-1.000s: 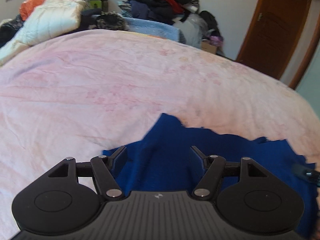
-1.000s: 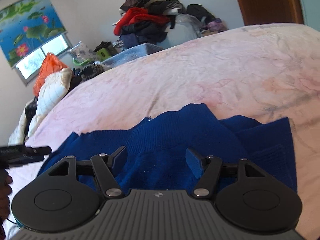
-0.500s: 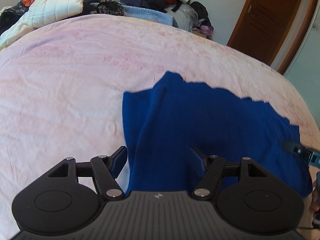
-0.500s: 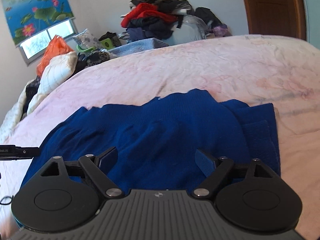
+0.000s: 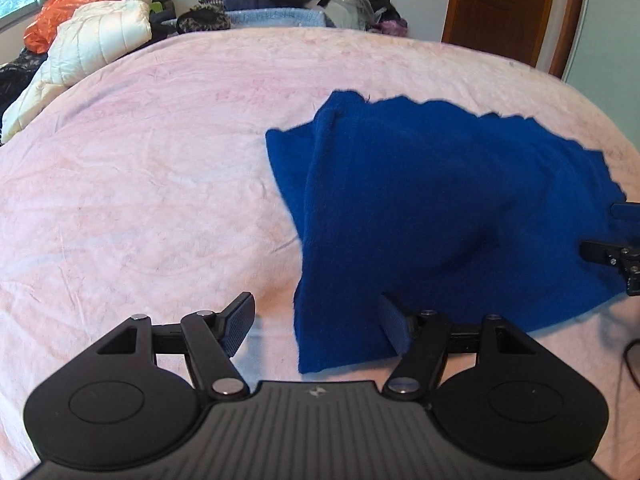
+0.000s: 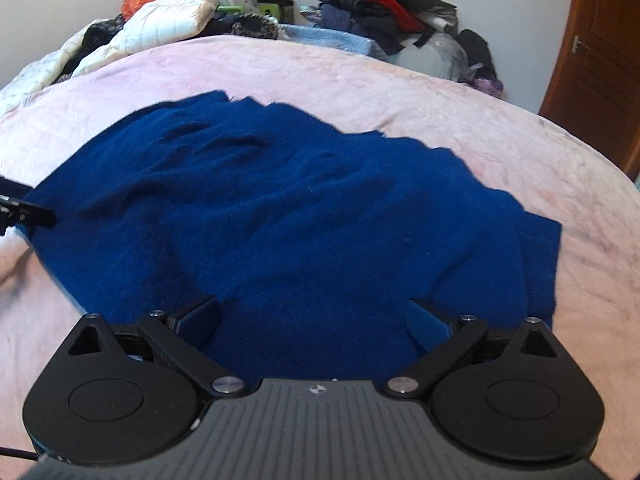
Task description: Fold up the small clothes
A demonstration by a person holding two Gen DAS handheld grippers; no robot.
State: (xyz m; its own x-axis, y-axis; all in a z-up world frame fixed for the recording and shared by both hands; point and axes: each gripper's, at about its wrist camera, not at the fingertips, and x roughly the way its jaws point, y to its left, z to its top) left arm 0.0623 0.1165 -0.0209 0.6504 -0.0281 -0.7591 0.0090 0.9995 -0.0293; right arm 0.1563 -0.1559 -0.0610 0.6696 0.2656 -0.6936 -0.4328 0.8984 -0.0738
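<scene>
The left gripper [image 5: 316, 328] is seen with its jaws partly apart and nothing pressed between them; the near left corner of the blue knitted garment [image 5: 432, 216] lies under the gap, with one blue-padded finger over the cloth and the other over bare sheet. The right gripper [image 6: 314, 320] is seen with its jaws opening, nearly at their widest, and no cloth is clamped: the knit simply lies flat below them. Each tool's black tip is caught at the edge of the other's view, at opposite sides of the garment.

The garment is spread on the pink bedsheet [image 5: 140, 184], toward the near edge of the bed. One fold is judged to be already made: in the left wrist view a narrower layer peeks out along the left side, and in the right wrist view a ribbed strip shows beneath the top layer at the right. The top surface is rumpled with soft ridges, so smoothing and at least one further fold are judged to be left.

The knit is thick, fuzzy and limp, with a ragged-looking far edge; it is expected to drape and cling rather than hold a crease. The sheet is thin, faintly patterned and lightly wrinkled. Beyond the bed a heap of clothes [image 6: 380, 4], a white quilted jacket [image 5: 92, 52] and an orange plastic bag [image 5: 72, 0] are seen.
</scene>
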